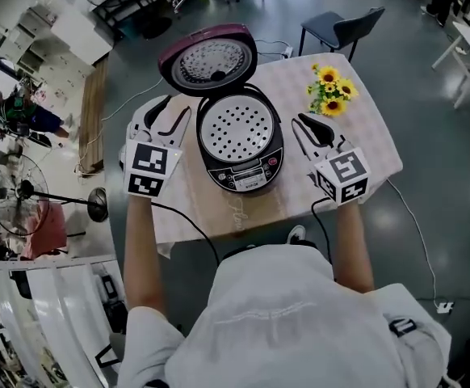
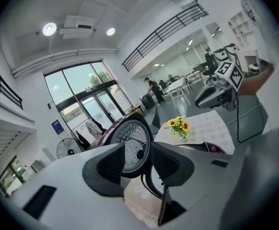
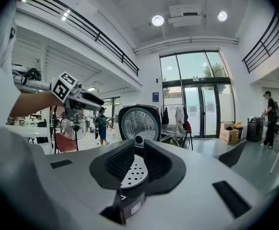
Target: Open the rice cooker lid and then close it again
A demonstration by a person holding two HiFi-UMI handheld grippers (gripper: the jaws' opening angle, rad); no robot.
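- Left gripper (image 1: 174, 115): jaws wide apart, nothing between the pads. In the left gripper view (image 2: 142, 164) the gap frames the inner face of the lid (image 2: 130, 147), which is well beyond the tips and not touched.
- Right gripper (image 1: 304, 128): jaws narrow, a slim gap, holding nothing. In the right gripper view (image 3: 138, 159) the holed tray (image 3: 130, 174) shows through the gap, with the lid (image 3: 139, 123) upright behind it.
- The 2 grippers flank the cooker (image 1: 239, 148), 1 on each side, both apart from it.
- Cooker sits mid-table (image 1: 364, 128) with its panel toward the person. The lid (image 1: 208, 59) is swung fully open and stands at the rear, leaning to the back-left.
- Judgement: opening is done and closing is left.
- Key relation: the lid lies ahead of the left gripper and a little to its right. Its round face tilts toward the person and the hinge edge is low at the cooker's rear rim. The left gripper is nearer and already points at it. The right gripper would have to cross the open pot.
- Closing likely means pushing the top edge forward and down.
- Sunflowers (image 1: 330, 90) stand at the table's far right, clear of the lid's swing.
- Hidden: the hinge, the lid's outer top and any handle or latch. The panel print is too small to read.
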